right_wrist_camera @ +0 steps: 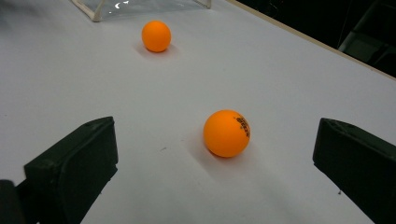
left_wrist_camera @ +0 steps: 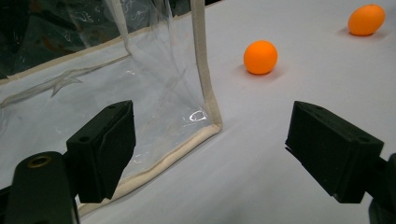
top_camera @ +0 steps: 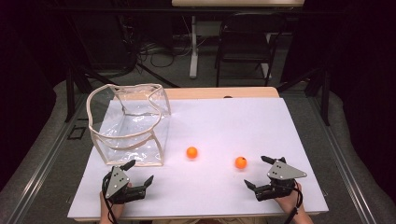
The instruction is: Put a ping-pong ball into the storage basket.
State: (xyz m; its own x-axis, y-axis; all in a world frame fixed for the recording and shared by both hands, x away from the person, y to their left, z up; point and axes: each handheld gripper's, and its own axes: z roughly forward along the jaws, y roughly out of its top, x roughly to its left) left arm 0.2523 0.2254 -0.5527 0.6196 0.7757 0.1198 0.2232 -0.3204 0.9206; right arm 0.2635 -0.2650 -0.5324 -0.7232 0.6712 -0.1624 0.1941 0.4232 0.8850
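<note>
Plainly the right gripper is nearer: its jaws stand released, the near small orange plastic ball on the white bench just ahead between them; left gripper likewise released.

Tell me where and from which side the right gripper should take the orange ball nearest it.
Grip the nearer orange ball across its widest middle, one pad on each side. It is round and lies free on the white sheet, so any width works. The right gripper already faces it with jaws open and the ball just ahead between them, so probably come straight forward, low over the sheet.
</note>
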